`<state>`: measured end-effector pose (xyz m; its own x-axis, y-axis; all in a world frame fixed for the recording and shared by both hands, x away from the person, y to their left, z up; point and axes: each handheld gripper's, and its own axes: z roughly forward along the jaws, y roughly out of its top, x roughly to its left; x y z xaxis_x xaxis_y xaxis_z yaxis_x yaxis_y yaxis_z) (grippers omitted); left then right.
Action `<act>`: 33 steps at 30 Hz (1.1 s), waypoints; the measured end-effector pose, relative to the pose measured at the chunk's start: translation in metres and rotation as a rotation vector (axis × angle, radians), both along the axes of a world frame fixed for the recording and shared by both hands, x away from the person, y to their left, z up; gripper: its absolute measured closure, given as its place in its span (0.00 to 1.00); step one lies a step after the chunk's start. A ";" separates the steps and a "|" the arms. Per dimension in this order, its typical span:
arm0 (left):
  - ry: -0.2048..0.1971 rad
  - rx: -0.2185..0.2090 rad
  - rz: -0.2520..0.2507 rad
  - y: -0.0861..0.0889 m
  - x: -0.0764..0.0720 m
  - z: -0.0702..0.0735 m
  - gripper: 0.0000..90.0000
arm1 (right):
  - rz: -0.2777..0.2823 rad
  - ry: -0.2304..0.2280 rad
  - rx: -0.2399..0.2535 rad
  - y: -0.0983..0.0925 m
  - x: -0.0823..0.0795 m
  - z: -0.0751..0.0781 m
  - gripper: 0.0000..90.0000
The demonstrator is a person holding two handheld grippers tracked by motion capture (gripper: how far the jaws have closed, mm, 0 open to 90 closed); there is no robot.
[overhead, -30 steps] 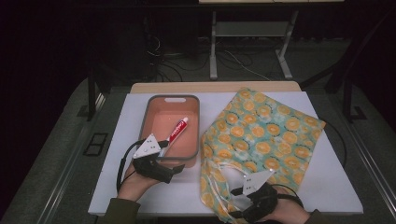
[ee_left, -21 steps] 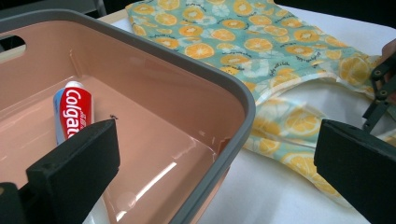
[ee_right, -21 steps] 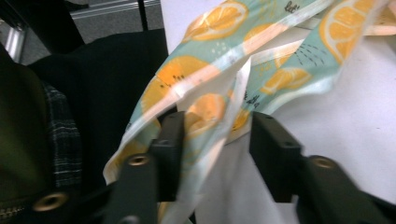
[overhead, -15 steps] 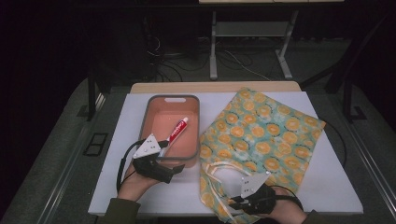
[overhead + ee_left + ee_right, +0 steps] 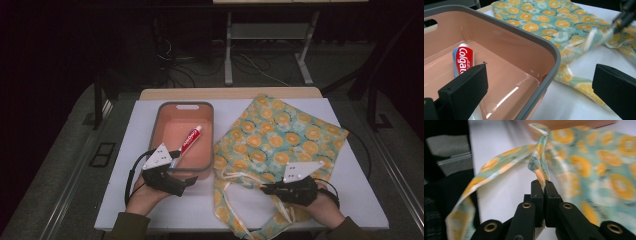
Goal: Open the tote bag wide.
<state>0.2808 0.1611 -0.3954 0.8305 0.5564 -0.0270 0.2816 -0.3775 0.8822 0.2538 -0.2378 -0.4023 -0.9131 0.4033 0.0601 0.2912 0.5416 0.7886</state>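
A teal cloth bag (image 5: 282, 135) printed with orange slices lies flat on the right half of the white table (image 5: 350, 200). My right gripper (image 5: 266, 189) is at its near edge and has just been closing. In the right gripper view it (image 5: 541, 185) is shut on the bag's strap (image 5: 537, 165), which rises from the pinched jaws. A pink bin (image 5: 162, 122) with a grey rim holds a red toothpaste tube (image 5: 190, 139). My left gripper (image 5: 184, 183) is open at the bin's near right corner (image 5: 549, 75). The tube (image 5: 464, 61) lies inside.
The bag's second strap loop (image 5: 227, 182) trails on the table between the two hands. Cables run from both grippers. Behind the table are a wooden edge (image 5: 230, 93), dark floor and the white legs of another table (image 5: 229, 55).
My right gripper has shut on the bag strap and moved right and slightly up, pulling the strap with it. The left gripper has stayed put.
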 end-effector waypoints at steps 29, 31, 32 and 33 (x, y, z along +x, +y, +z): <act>-0.001 -0.002 0.003 0.000 0.000 0.000 0.00 | -0.471 -0.059 0.009 -0.094 0.107 0.006 0.97; 0.000 -0.003 0.003 0.000 0.000 0.000 0.00 | -0.493 -0.033 0.005 -0.097 0.116 -0.001 0.97; 0.000 -0.004 0.004 0.000 0.000 0.000 0.00 | -0.499 -0.019 0.001 -0.098 0.120 -0.006 0.97; 0.000 -0.003 0.004 0.000 0.000 0.000 0.00 | -0.507 -0.003 -0.004 -0.099 0.123 -0.011 0.97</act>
<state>0.2808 0.1609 -0.3954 0.8283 0.5595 -0.0284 0.2826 -0.3735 0.8835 0.3769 -0.3364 -0.4134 -0.6025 0.7962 0.0556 0.5161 0.3355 0.7881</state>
